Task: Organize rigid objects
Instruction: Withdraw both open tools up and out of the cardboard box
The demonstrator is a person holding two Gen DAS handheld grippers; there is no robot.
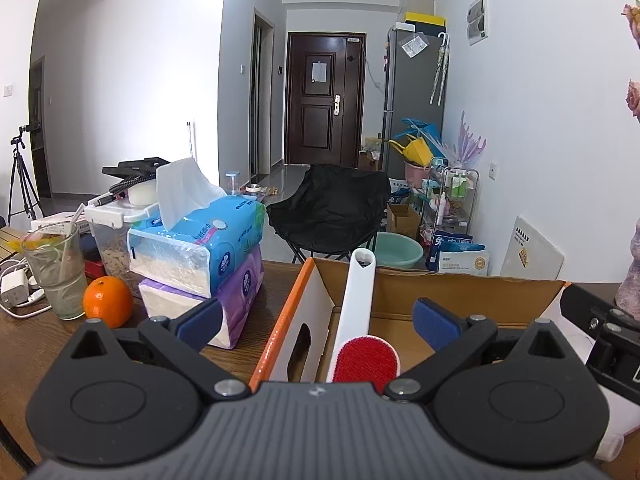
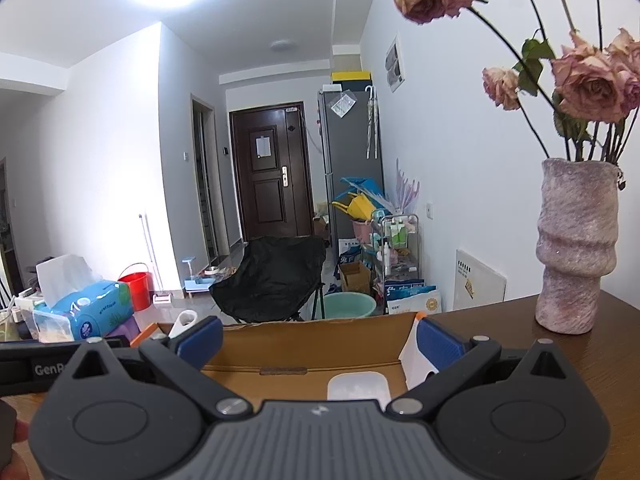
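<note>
Cardboard box (image 1: 440, 292), open-topped, orange-edged, white end panel with a hand slot; stands on the brown wooden table (image 1: 36, 344) and serves as the collecting bin, its flaps folded out so items can be lowered straight in. Lint brush (image 1: 356, 308), white handle, red pile head; it stands in the box near the left end wall, head down, handle leaning up past the rim, a resting pose that suggests it was dropped in rather than laid flat. Translucent white lidded case (image 2: 359, 390), flat on the box floor toward the right end, partly hidden by the gripper body. Left gripper (image 1: 316, 322): level, pointing across the box from its near side, jaws spread wide with the brush between them but touching neither blue pad, so it grips nothing. Right gripper (image 2: 319, 338): likewise level and low over the near rim of the box, jaws wide apart, empty, the case below and between them. Each gripper's casing shows at the edge of the other's view, so the two sit side by side. Items left outside the box: stacked tissue packs (image 1: 196, 252), orange (image 1: 107, 301), drinking glass with straw (image 1: 54, 268), vase of dried roses (image 2: 576, 248); the orange looks the likeliest rigid item yet to be sorted.
</note>
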